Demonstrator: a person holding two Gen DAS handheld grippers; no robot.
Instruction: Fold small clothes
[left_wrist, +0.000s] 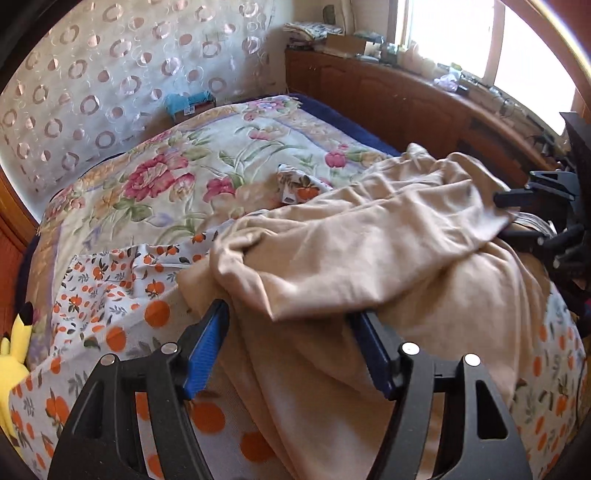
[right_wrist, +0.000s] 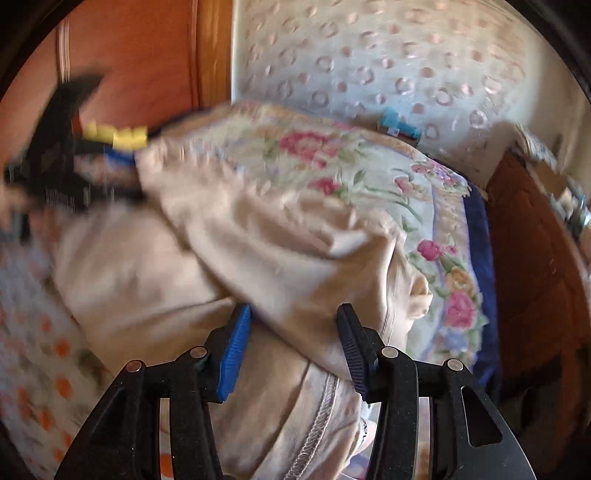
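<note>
The beige garment (left_wrist: 351, 251) is spread on the bed (left_wrist: 207, 173), its folded-over flap stretched sideways from the left gripper (left_wrist: 291, 354) to the right gripper (right_wrist: 293, 350). Both sets of jaws are parted, gripping nothing, with cloth lying loosely between them.

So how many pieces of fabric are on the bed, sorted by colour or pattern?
Plain beige: 1, the beige garment, folded over itself between the left gripper and the right gripper
Orange-fruit print: 1, the orange-print cloth; whether it is one piece or several I cannot tell
Pink-flower print: 1, the floral bedspread
Total: 3
</note>
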